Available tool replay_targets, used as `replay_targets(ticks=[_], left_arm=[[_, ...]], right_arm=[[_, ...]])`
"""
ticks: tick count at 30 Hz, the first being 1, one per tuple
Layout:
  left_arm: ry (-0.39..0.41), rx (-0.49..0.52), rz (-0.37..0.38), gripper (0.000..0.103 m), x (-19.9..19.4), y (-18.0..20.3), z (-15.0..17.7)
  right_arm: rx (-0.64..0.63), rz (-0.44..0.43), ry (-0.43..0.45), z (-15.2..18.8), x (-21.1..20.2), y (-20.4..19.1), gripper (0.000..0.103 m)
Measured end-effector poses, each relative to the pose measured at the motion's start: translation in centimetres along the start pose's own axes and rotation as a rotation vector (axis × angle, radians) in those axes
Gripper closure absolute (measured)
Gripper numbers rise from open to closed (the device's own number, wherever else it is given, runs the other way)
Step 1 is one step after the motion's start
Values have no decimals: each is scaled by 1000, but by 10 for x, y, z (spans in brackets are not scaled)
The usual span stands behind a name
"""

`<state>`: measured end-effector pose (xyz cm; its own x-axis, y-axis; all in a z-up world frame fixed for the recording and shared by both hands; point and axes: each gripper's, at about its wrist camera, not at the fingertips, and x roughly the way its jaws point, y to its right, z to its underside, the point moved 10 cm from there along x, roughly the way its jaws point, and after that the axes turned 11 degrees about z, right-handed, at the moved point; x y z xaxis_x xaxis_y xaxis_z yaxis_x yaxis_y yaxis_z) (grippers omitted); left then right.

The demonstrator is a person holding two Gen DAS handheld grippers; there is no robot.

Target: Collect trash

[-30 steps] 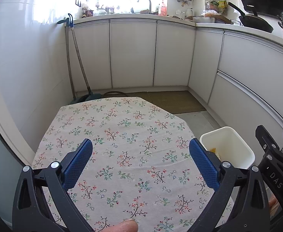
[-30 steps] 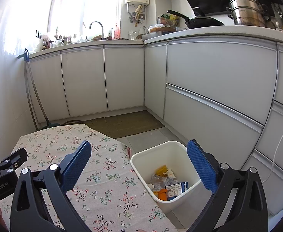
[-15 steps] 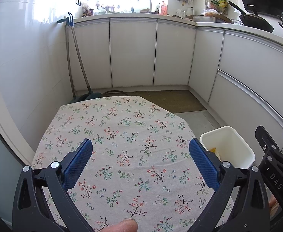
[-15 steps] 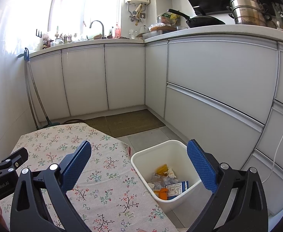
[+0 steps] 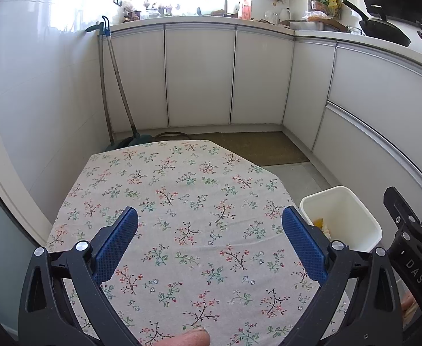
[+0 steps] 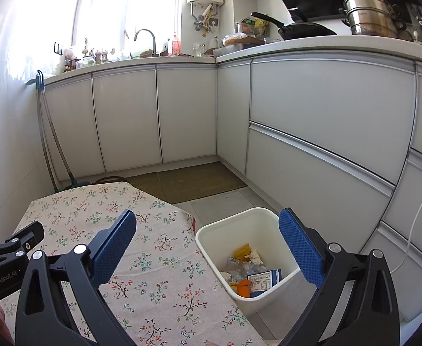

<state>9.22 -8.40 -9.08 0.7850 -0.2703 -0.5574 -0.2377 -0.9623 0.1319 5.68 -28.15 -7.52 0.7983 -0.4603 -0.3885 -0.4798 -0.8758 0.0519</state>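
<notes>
Left claw (image 5: 209, 239) and right claw (image 6: 207, 243) hang spread and empty, unmoved since earlier. Surface (image 5: 182, 190) bare; trash (image 6: 247, 271) in bin (image 6: 211, 232) off its right edge. Collection appears complete.

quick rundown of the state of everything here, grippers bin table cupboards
left gripper: jaws wide open, holding nothing, above the tablecloth
right gripper: jaws wide open, holding nothing
white bin: upright on the floor beside the table, no lid, partly filled with wrappers and packaging
tablecloth: spread flat, nothing lying on it
cabinet doors: all shut
wok: sitting on the counter
</notes>
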Motion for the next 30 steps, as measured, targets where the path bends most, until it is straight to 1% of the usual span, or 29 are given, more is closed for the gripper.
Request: replay_targets(ticks=[12,13,15,18,24,28,29,30], left_arm=[[-3,0,-5,9,1,0,1],[-2,0,-2,10,2,0,0],[2,1,11,16,2,2,0],[5,-3,25,21,3,3,1],[7,6,47,28,4,7,1],[9,15,49,27,4,10,1],[10,17,44,25,3,10,1],[13,18,33,20,3,10,0]], right_arm=[[2,-16,-23,2,2,-1,7],[4,-18,-27,3,3,-1,7],[7,-22,-35,4,3,-1,7],[11,-27,-41,4,5,-1,7],[9,-30,-43,5,5,-2,7],[9,-30,-43,5,5,-2,7],[10,-30,-43,5,5,-2,7],[11,-30,-43,5,5,-2,7]])
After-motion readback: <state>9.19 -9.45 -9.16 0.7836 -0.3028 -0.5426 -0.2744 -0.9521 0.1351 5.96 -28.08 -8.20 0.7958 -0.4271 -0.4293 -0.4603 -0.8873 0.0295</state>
